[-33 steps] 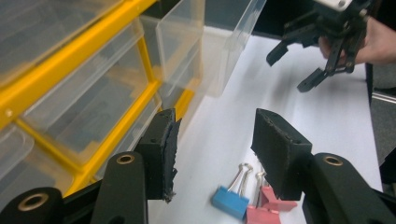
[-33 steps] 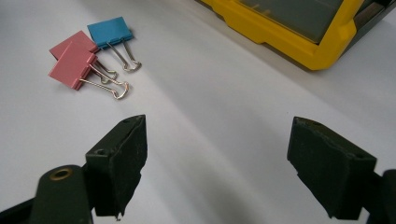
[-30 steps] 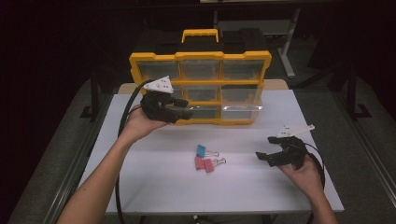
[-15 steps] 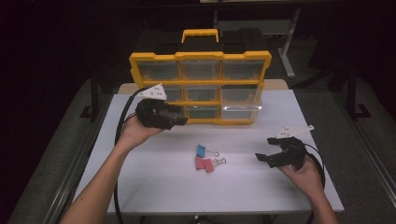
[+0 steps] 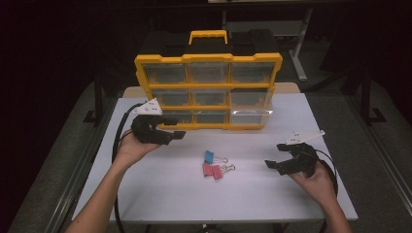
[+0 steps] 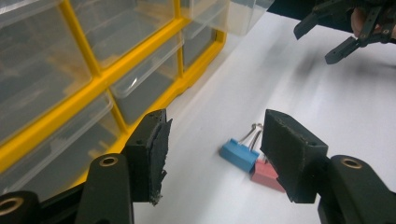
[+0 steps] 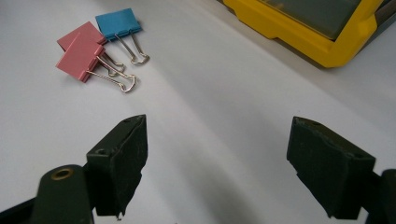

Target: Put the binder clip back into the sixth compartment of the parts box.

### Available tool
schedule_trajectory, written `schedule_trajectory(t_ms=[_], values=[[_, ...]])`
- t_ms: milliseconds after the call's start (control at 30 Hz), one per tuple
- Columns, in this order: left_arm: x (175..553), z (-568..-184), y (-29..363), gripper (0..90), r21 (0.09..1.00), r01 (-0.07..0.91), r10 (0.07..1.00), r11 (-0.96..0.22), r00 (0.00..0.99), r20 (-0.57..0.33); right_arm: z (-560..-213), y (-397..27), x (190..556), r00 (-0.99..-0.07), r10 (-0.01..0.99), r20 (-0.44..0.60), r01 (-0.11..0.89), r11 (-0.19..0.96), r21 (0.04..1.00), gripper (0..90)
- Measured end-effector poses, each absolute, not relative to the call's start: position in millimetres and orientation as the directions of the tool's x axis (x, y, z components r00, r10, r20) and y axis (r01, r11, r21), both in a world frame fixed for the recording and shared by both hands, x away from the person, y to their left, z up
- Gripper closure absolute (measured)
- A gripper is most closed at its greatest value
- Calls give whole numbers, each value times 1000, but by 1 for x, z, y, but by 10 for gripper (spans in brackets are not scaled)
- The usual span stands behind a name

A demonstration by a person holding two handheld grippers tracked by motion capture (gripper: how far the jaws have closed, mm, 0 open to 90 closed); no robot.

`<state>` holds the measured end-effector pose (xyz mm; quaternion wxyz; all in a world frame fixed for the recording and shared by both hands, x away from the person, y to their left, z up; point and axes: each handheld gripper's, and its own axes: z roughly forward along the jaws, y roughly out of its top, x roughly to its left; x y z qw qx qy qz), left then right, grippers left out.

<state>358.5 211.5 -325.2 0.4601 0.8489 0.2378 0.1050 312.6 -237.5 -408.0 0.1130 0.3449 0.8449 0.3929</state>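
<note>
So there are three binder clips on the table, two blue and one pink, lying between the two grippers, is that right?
Not quite: the colours are swapped. It is one blue clip and two pink clips, as the right gripper view shows. They do lie on the table between the left gripper and the right gripper.

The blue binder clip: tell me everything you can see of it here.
The blue binder clip is small, with a blue, seemingly painted-metal body and two silver wire handles folded out flat toward the person's right. It lies on the white table, in front of the yellow organizer and right beside two pink clips, close enough that contact cannot be ruled out. No claw touches it; the left claw is open and aimed its way.
</note>
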Motion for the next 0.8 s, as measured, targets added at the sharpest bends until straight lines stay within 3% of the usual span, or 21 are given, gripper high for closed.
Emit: schedule_trajectory(t_ms=[800], values=[[338,-347,229,321,820,311,551,-480,834,7,-406,-235,313,-763,641,86,489,486,724,202]])
